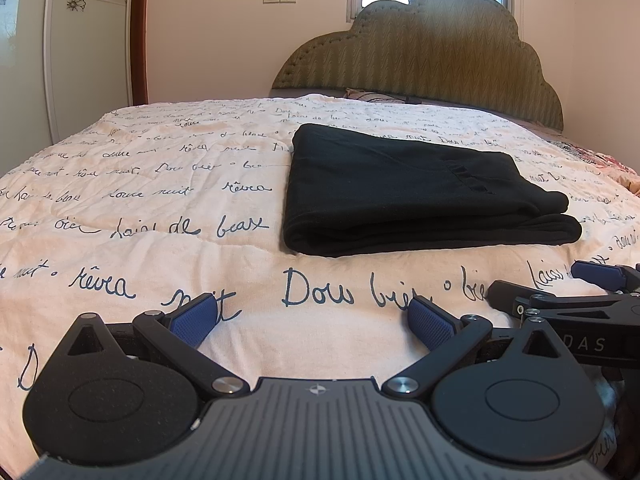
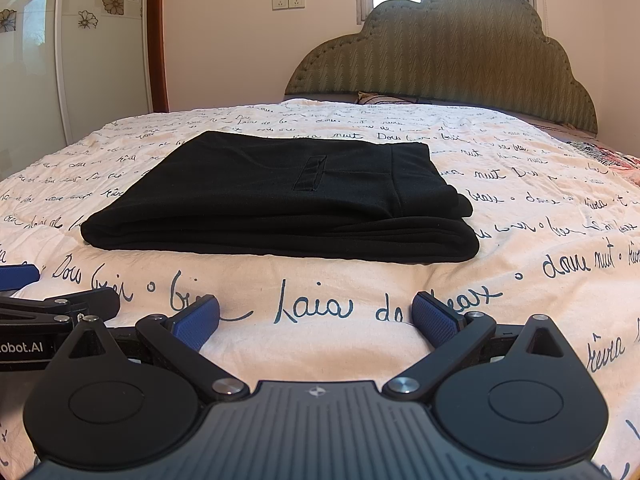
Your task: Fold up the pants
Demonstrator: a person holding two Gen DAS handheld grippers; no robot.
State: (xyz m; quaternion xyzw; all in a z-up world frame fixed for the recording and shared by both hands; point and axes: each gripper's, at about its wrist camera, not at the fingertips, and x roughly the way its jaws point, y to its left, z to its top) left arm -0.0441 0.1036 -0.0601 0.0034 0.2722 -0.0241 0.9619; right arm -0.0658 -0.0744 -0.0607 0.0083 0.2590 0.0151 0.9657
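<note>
Black pants (image 1: 404,196) lie folded in a flat rectangle on the bed, with a back pocket facing up; they also show in the right wrist view (image 2: 280,200). My left gripper (image 1: 316,320) is open and empty, low over the quilt, short of the pants' near edge. My right gripper (image 2: 316,320) is open and empty, also short of the near edge. The right gripper shows at the right of the left wrist view (image 1: 560,292). The left gripper's body shows at the left edge of the right wrist view (image 2: 52,304).
The bed carries a pink-white quilt (image 1: 140,200) with dark handwritten script. A green scalloped headboard (image 1: 432,60) stands behind, under a window. A pillow (image 1: 376,95) lies by the headboard. A floral wardrobe door (image 2: 80,40) is at the left.
</note>
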